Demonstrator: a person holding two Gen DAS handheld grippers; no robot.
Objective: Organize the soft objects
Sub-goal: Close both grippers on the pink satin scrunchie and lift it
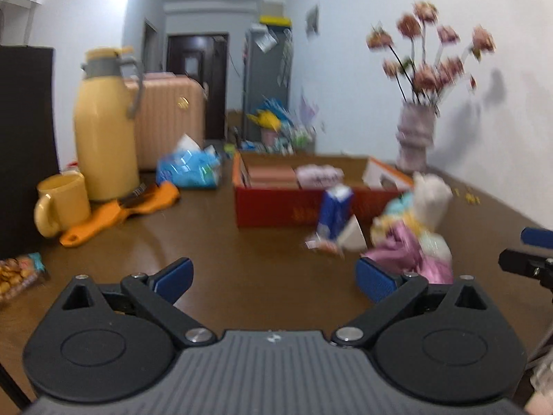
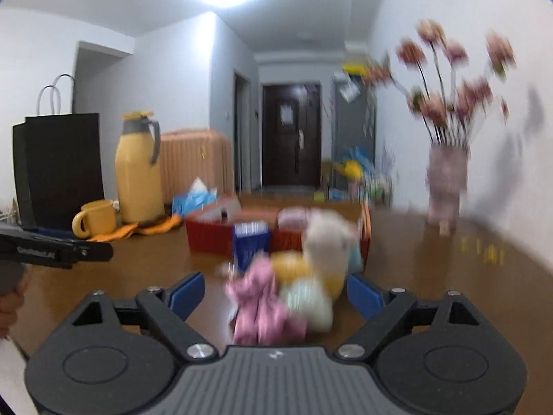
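A pile of soft things [image 1: 411,238] lies on the brown table, with a pink cloth [image 1: 404,252] in front and a white plush toy [image 1: 430,197] behind; in the right wrist view the pink cloth [image 2: 262,301] and white plush [image 2: 326,238] sit between the fingers. A red open box [image 1: 276,207] stands behind the pile and also shows in the right wrist view [image 2: 207,235]. A blue carton [image 1: 333,214] leans before it. My left gripper [image 1: 276,278] is open and empty, left of the pile. My right gripper [image 2: 276,294] is open around the pile's near edge, touching nothing that I can tell.
A yellow jug [image 1: 103,128], yellow mug [image 1: 62,204], orange cloth [image 1: 117,214] and blue tissue pack [image 1: 188,167] stand at the left. A black bag [image 1: 24,145] is at far left. A flower vase [image 1: 414,135] stands at the right by the wall. A snack bag [image 1: 17,276] lies near left.
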